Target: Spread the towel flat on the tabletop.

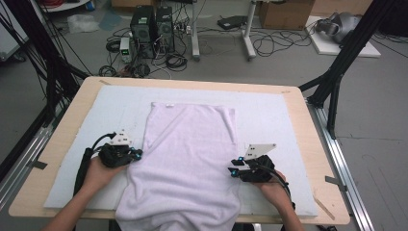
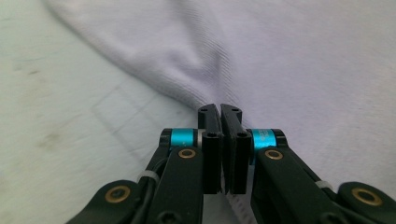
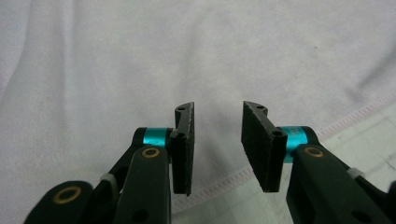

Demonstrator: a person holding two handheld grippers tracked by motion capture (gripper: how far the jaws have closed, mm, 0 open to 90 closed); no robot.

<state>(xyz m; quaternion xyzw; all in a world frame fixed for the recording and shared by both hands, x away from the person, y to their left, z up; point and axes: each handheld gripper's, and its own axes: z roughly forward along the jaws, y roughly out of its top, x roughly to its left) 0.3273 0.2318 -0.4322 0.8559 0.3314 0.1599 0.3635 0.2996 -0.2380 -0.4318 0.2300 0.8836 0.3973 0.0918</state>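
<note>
two computer towers (image 1: 153,26) and tangled cables (image 1: 269,44) on the floor.

The lower end of the white garment (image 1: 185,163) is cut off by the bottom edge of the high view. The person's forearms are cut there too. In the left gripper view, the left gripper (image 2: 220,112) hides whether cloth sits between its closed pads. The far cloth there is blurred.

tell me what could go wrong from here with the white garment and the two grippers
The left gripper is shut on the white garment at its very edge, so the thin pinch may slip out on a pull. The right gripper is open over the hem; pulling now would drag one side only and skew the cloth.
</note>
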